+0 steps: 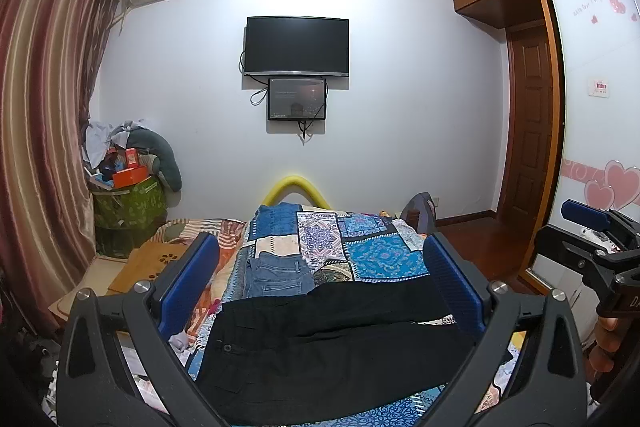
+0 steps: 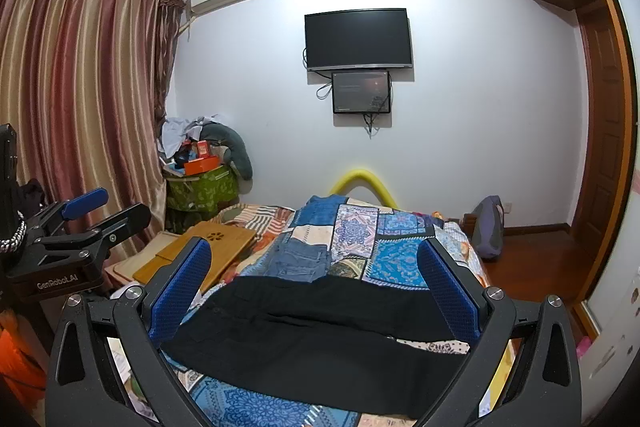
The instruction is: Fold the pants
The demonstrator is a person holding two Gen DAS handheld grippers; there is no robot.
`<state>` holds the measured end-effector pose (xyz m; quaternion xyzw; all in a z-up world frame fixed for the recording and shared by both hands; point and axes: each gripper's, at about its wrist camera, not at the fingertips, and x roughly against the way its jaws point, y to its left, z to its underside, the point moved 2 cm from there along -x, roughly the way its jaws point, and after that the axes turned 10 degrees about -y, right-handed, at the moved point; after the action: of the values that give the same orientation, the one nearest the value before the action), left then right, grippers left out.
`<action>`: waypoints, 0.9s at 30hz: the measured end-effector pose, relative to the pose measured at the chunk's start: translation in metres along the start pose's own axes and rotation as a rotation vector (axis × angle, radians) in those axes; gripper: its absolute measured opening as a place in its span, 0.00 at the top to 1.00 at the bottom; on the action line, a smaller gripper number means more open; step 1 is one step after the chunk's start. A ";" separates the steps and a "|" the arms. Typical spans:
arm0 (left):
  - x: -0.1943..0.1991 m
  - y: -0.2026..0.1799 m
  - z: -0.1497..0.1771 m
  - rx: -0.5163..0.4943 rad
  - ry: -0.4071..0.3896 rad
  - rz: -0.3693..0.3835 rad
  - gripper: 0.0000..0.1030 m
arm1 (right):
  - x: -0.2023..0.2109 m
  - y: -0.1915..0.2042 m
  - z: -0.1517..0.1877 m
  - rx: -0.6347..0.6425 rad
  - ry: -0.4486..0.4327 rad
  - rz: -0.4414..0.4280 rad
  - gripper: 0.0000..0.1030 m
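Both the left tongs point(image 1: 320, 283) and right tongs point(image 2: 316, 287) are gaping wide, gripping nothing; the black pants point(image 1: 332, 343) are lying spread just ahead, folding not yet begun.

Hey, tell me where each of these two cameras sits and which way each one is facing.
Left wrist: sits behind the open left claw, facing down the bed at the black pants, with the right claw and fingers at right.
Right wrist: sits behind the open right claw, facing the same way, with the left claw at left.
Shared: black pants, folded jeans, patchwork quilt, wall TV.
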<state>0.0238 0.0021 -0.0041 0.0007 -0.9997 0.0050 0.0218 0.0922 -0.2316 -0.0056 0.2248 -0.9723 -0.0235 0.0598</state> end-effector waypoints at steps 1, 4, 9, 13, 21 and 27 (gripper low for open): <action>0.000 0.001 0.000 0.000 -0.001 0.001 0.00 | 0.000 -0.001 0.000 0.000 0.000 0.000 0.01; -0.001 0.003 0.002 -0.005 -0.006 -0.004 0.00 | 0.000 -0.001 0.000 -0.001 0.000 0.000 0.01; 0.002 0.000 0.001 -0.009 -0.010 -0.003 0.00 | 0.000 -0.007 0.002 -0.003 0.001 0.000 0.01; 0.003 -0.001 0.001 -0.007 -0.011 0.002 0.00 | 0.002 -0.012 0.004 -0.005 0.002 0.002 0.01; 0.004 0.001 0.001 -0.003 -0.009 0.002 0.00 | 0.001 -0.010 0.003 -0.006 0.002 0.001 0.01; 0.003 0.001 0.001 -0.004 -0.009 0.003 0.00 | 0.002 -0.011 0.003 -0.009 0.004 0.000 0.01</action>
<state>0.0203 0.0028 -0.0047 -0.0008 -0.9998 0.0032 0.0173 0.0953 -0.2421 -0.0091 0.2248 -0.9720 -0.0273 0.0628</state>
